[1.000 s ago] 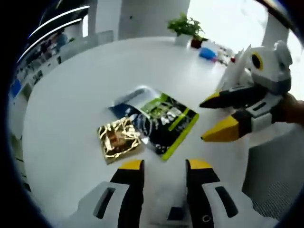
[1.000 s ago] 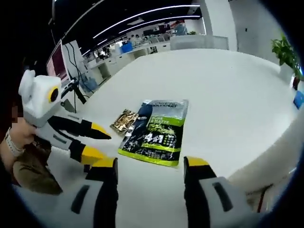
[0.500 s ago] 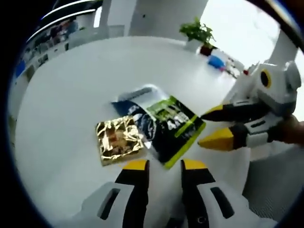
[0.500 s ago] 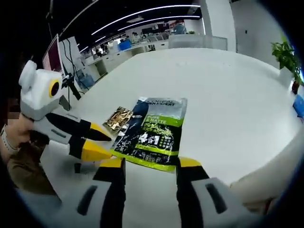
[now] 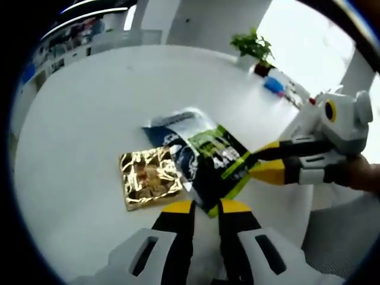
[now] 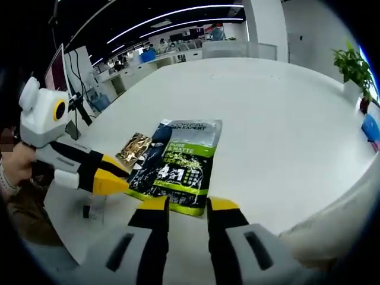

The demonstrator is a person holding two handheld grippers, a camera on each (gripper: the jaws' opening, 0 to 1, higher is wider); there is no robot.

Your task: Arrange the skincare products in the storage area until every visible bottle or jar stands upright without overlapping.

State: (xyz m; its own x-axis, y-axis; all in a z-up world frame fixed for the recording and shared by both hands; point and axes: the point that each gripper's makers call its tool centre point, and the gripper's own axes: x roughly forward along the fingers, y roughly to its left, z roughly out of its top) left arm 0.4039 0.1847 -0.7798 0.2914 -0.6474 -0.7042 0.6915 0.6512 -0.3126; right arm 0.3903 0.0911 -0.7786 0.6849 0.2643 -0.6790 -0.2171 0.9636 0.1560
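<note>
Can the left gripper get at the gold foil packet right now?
Probably yes. The gold foil packet lies flat just ahead of the left gripper, its top bare, though one edge sits against the green pouch.

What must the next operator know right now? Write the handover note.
Left gripper: jaws close together at a corner of the green pouch; grasp unclear.
Right gripper: jaws close together at the pouch's near edge; grasp unclear.
The pouch lies flat on the white table, with the gold sachet against it.
Done: nothing stands upright.
Left: the whole arrangement.
</note>
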